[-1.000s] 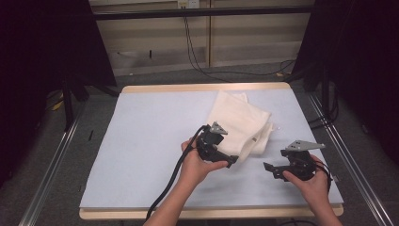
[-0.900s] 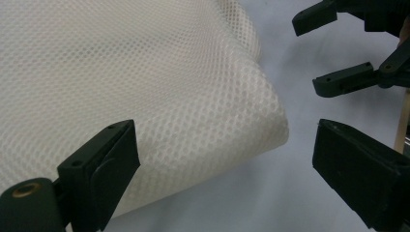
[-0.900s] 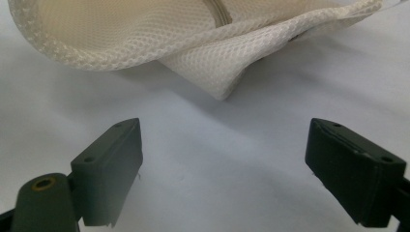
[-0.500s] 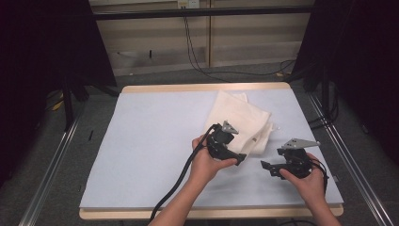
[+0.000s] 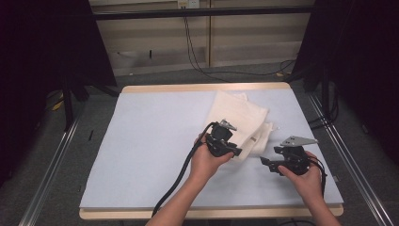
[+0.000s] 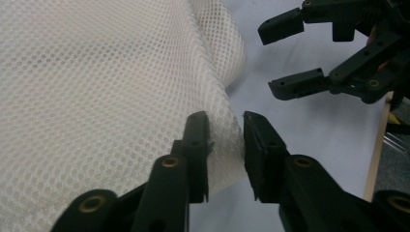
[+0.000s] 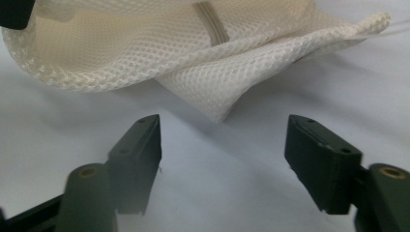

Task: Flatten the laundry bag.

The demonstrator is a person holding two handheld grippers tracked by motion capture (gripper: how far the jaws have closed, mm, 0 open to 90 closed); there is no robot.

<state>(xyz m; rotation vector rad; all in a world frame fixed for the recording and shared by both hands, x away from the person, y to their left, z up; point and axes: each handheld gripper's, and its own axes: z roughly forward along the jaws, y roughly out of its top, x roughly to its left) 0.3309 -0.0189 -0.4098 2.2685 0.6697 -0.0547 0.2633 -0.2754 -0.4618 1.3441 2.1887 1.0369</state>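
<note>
Cream-white mesh fabric bag (image 5: 242,121) lying right of centre on pale blue table mat (image 5: 141,141); left gripper (image 6: 226,133) narrowed astride near corner, right gripper (image 7: 222,133) wide open just beyond.

From above I can't see the left gripper (image 5: 234,151) fingers' gap; the mesh bag (image 6: 96,87) runs off my left gripper view's edge.
</note>
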